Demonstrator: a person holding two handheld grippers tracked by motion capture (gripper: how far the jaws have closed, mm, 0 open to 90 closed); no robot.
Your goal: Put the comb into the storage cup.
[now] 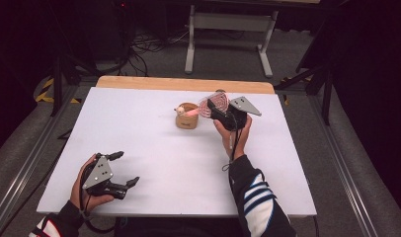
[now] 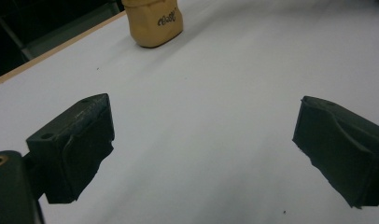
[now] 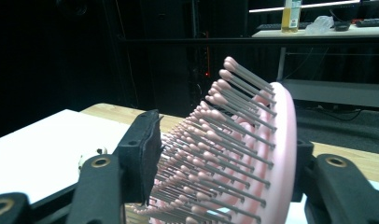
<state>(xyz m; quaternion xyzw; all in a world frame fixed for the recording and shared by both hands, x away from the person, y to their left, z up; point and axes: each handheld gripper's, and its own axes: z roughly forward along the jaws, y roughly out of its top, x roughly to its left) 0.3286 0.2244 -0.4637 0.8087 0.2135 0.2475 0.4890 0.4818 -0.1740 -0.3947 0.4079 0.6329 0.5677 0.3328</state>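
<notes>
A pink hairbrush (image 3: 243, 140) with long bristles is clamped between the jaws of my right gripper (image 1: 219, 109), one jaw against the bristles and one behind the pink back. In the high view the hairbrush (image 1: 212, 104) is held above the table with its handle reaching down into a small tan wooden cup (image 1: 187, 120). The same cup (image 2: 153, 22) stands far ahead in the left gripper view. My left gripper (image 1: 127, 169) rests near the table's front left corner, open, with nothing between its jaws.
The white board (image 1: 154, 143) covers the table, with a wooden strip (image 1: 183, 84) along the far edge. Behind the table are a metal stand (image 1: 230, 34), cables and dark floor.
</notes>
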